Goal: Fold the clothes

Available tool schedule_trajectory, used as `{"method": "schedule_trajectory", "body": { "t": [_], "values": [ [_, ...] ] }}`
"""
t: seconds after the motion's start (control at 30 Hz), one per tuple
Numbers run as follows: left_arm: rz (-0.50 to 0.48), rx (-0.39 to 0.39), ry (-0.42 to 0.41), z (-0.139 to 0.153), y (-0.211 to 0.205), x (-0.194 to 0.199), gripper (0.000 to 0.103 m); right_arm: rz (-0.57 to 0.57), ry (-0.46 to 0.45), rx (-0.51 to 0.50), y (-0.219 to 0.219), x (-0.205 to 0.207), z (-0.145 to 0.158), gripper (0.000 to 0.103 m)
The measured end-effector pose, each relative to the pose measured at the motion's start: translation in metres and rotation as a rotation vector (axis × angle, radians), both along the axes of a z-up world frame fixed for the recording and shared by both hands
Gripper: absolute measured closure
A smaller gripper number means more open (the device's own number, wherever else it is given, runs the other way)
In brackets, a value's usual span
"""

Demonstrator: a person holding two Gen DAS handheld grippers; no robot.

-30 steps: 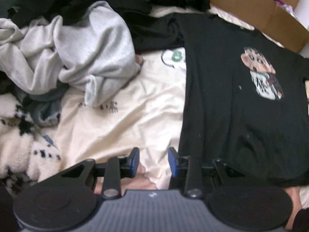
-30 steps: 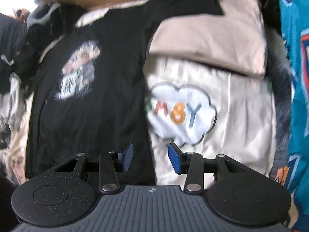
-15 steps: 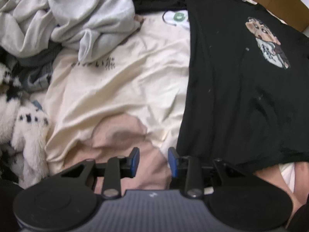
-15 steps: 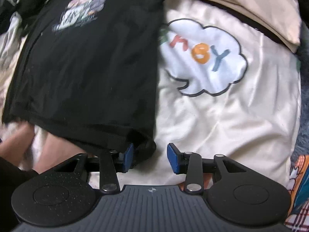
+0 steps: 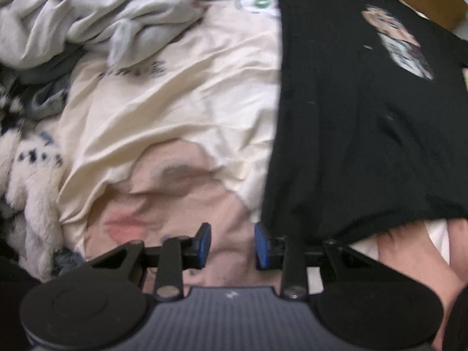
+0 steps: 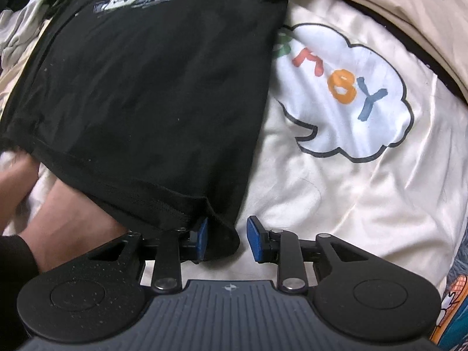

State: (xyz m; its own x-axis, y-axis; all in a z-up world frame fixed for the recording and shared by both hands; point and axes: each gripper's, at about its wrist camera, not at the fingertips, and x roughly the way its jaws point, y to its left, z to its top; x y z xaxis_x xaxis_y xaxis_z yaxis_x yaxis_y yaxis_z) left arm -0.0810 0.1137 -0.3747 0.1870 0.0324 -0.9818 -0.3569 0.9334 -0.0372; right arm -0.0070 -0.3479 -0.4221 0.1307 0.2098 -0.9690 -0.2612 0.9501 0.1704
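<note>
The black T-shirt point(image 6: 152, 87) lies flat on cream bedding point(image 6: 365, 193). The right gripper point(image 6: 226, 238) is closing – the shirt's hem corner sits between its jaws, at 6 o'clock. The left gripper point(image 5: 232, 244) gapes, gripping nothing, beside the opposite corner.

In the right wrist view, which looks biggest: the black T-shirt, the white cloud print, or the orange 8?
1. Black T-shirt, largest by far.
2. Cloud print.
3. Orange 8, a small mark inside the cloud.
</note>
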Motion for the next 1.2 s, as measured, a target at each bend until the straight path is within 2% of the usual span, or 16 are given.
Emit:
{"method": "schedule_trajectory", "body": {
  "t": [0.03, 0.1, 0.27, 0.43, 0.6, 0.73, 0.8, 0.83, 1.0, 1.2],
  "values": [
    [-0.02, 0.001, -0.001, -0.001, -0.003, 0.0, 0.067, -0.004, 0.008, 0.008, -0.001, 0.0, 0.0, 0.095],
    [-0.061, 0.009, 0.001, -0.004, -0.009, -0.002, 0.067, -0.007, 0.014, 0.001, -0.003, -0.002, 0.002, 0.1],
    [-0.169, 0.033, 0.016, -0.017, -0.027, -0.013, 0.067, -0.067, 0.0, -0.025, -0.012, -0.005, 0.018, 0.101],
    [-0.229, 0.052, -0.022, -0.022, -0.041, -0.019, 0.067, -0.124, -0.023, -0.035, -0.018, -0.01, 0.035, 0.102],
    [-0.285, 0.075, -0.012, -0.036, -0.052, -0.02, 0.066, -0.186, -0.038, -0.048, -0.021, -0.017, 0.044, 0.102],
    [-0.278, 0.103, -0.027, -0.042, -0.054, -0.021, 0.066, -0.214, -0.044, -0.051, -0.022, -0.019, 0.05, 0.102],
    [-0.265, 0.111, -0.052, -0.039, -0.054, -0.023, 0.083, -0.214, -0.05, -0.059, -0.021, -0.019, 0.051, 0.102],
    [-0.25, 0.103, -0.069, -0.036, -0.052, -0.023, 0.097, -0.216, -0.053, -0.062, -0.02, -0.019, 0.053, 0.102],
    [-0.123, 0.05, -0.189, -0.003, -0.033, -0.028, 0.098, -0.226, -0.081, -0.078, -0.019, -0.02, 0.061, 0.102],
    [0.01, -0.035, -0.263, 0.038, -0.005, -0.026, 0.099, -0.256, -0.136, -0.098, -0.029, -0.028, 0.078, 0.102]
  ]
}}
